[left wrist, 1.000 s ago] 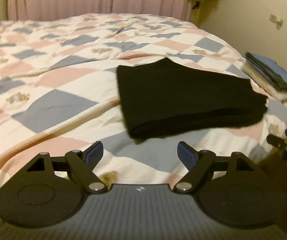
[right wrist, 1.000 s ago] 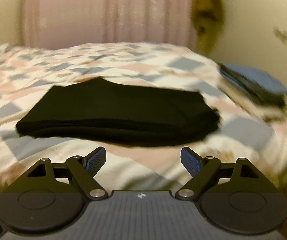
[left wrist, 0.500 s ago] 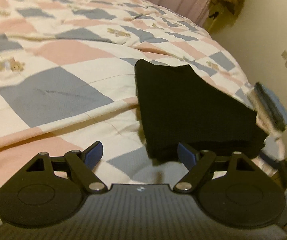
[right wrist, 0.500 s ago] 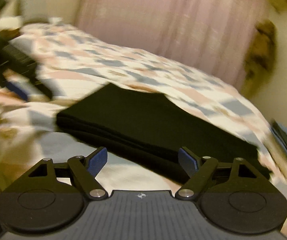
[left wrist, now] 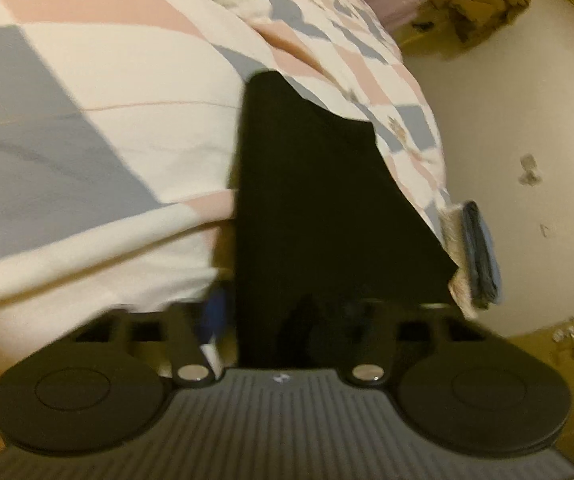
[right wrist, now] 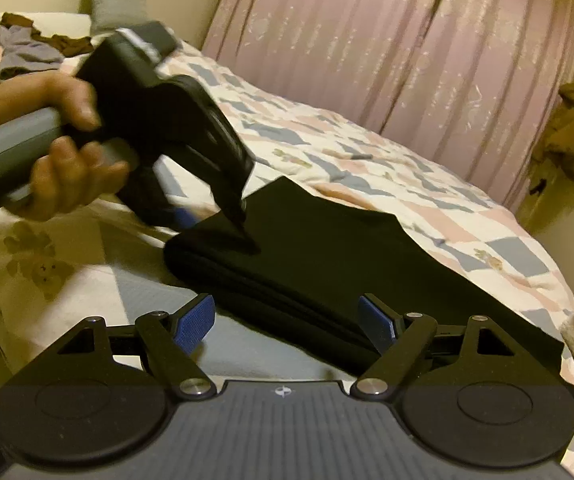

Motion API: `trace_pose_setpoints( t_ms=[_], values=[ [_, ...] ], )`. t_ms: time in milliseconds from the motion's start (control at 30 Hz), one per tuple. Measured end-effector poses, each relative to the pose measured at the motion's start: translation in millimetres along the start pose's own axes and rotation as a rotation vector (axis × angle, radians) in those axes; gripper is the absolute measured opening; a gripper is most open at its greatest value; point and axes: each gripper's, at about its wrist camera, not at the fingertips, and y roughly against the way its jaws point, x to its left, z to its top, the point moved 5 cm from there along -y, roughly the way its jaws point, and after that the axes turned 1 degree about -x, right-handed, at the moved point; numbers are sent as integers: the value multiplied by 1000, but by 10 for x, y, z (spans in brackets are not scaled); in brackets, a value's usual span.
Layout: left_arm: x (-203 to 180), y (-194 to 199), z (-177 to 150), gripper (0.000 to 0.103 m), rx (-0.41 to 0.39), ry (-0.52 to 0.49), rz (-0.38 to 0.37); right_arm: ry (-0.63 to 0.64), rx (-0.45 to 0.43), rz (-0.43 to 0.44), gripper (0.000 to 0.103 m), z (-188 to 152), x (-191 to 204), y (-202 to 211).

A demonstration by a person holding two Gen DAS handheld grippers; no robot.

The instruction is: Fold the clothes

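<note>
Though not yet clamped on anything, straddles the near corner of the black garment (left wrist: 327, 200) with the left gripper (left wrist: 287, 320): one finger laid on the top layer, the blue-padded one down beside the edge. Looks released, jaws wide, though blurred in its own view. Probably set that way to slide under the stacked layers and pinch them all together rather than peel off only the top one.

Keeps the right gripper (right wrist: 283, 320) released too, jaws spread just short of the garment's long folded edge, likely lined up for a matching hold further along so the cloth lifts evenly.

Finds the garment already folded into a flat rectangle on the quilted bed (right wrist: 427, 200), near its edge. Leaves a folded blue stack (left wrist: 481, 256) just beyond the far corner, presumably finished pieces. Judged close to done: one more fold, or a carry to that stack.
</note>
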Motion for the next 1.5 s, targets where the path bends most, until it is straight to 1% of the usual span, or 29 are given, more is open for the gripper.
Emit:
trace_pose_setpoints(
  t_ms=[33, 100, 200, 267, 333, 400, 433, 467, 533, 600, 700, 733, 833, 867, 900, 967, 1000, 1067, 1133, 1200, 1267, 1333, 1400, 1500],
  values=[
    [-14, -18, 19, 11, 12, -12, 4, 11, -9, 3, 80, 15, 38, -5],
    [-116, 42, 70, 6, 7, -71, -24, 32, -36, 10, 80, 62, 137, -23],
    [-275, 156, 161, 6, -5, -119, -47, 61, -74, -18, 78, 152, 321, -98],
    [-346, 166, 190, 6, 1, -146, -36, 92, -95, -75, 78, 210, 431, -210],
    [-375, 148, 196, 6, 10, -163, -19, 150, -96, -152, 78, 250, 541, -377],
    [-332, 134, 181, 6, 17, -143, -17, 230, -83, -207, 75, 256, 630, -564],
    [-300, 127, 172, 6, 20, -128, -18, 274, -69, -221, 69, 246, 670, -650],
    [-267, 122, 163, 6, 23, -114, -20, 315, -53, -227, 52, 234, 706, -733],
    [-187, 142, 177, 7, 20, -82, -25, 352, -3, -205, 35, 207, 735, -845],
    [-100, 178, 225, 9, 0, -49, -21, 355, 22, -190, 35, 191, 733, -893],
    [22, 108, 377, 23, -26, -10, 0, 350, 30, -170, 32, 178, 726, -913],
    [62, 68, 429, 23, -31, 1, 5, 344, 33, -160, 27, 175, 718, -919],
    [164, -130, 555, 21, -13, 66, -34, 305, 45, -133, 15, 172, 644, -898],
    [167, -177, 600, 19, -16, 68, -39, 288, 45, -125, 12, 175, 610, -891],
    [165, -218, 648, 14, -20, 61, -34, 273, 44, -118, 12, 178, 586, -888],
    [159, -298, 743, 12, -28, 47, -24, 242, 43, -99, 11, 182, 553, -891],
    [153, -328, 771, 8, -26, 42, -19, 222, 40, -92, 11, 192, 532, -872],
    [139, -385, 826, 5, -23, 31, -9, 169, 29, -73, 10, 221, 476, -821],
    [16, -314, 832, 4, -54, -16, 10, 51, -1, -39, 9, 300, 342, -712],
    [-190, -189, 824, 4, -99, -60, 19, -88, -36, 1, 9, 380, 113, -586],
    [-480, -89, 821, 4, -140, -113, 23, -245, -69, 47, 9, 422, -206, -432],
    [-841, -55, 815, 5, -165, -173, 9, -391, -97, 72, 9, 423, -598, -258],
    [-1271, -128, 786, 5, -171, -252, 7, -506, -123, 67, 9, 354, -1026, -79],
    [-1919, -477, 719, 6, -135, -348, -41, -650, -134, 15, 9, 121, -1709, 123]
  ],
)
